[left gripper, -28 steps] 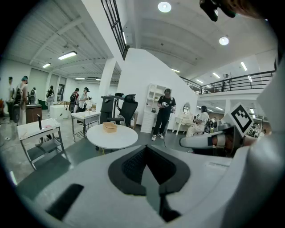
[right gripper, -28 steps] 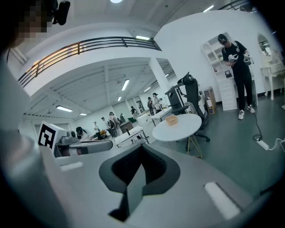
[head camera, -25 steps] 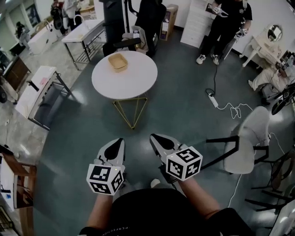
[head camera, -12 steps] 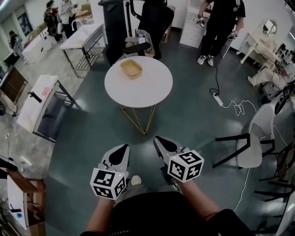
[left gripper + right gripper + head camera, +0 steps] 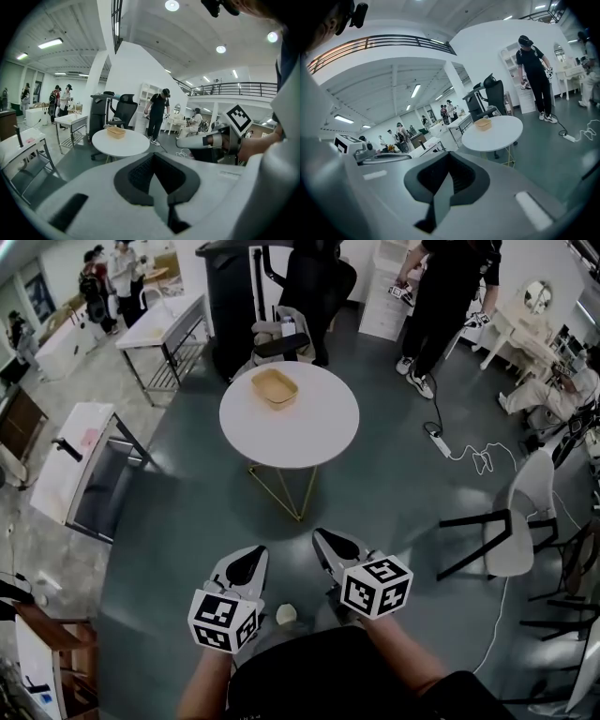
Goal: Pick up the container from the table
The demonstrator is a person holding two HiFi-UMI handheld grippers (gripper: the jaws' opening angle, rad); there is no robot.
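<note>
container (image 5: 275,387) sits on round white table (image 5: 323,439), well apart from left gripper (image 5: 246,564) and right gripper (image 5: 336,549), both jaws closed together, empty.

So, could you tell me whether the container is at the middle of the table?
No, the container sits off centre, close to the far edge of the table.

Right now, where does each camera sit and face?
Head view: person's head, steeply down at the table; left gripper, right gripper show.
Left gripper view: on that gripper, past shut fingers toward the table; right gripper at right.
Right gripper view: likewise; left gripper at left.
Shared: all see the container.
</note>
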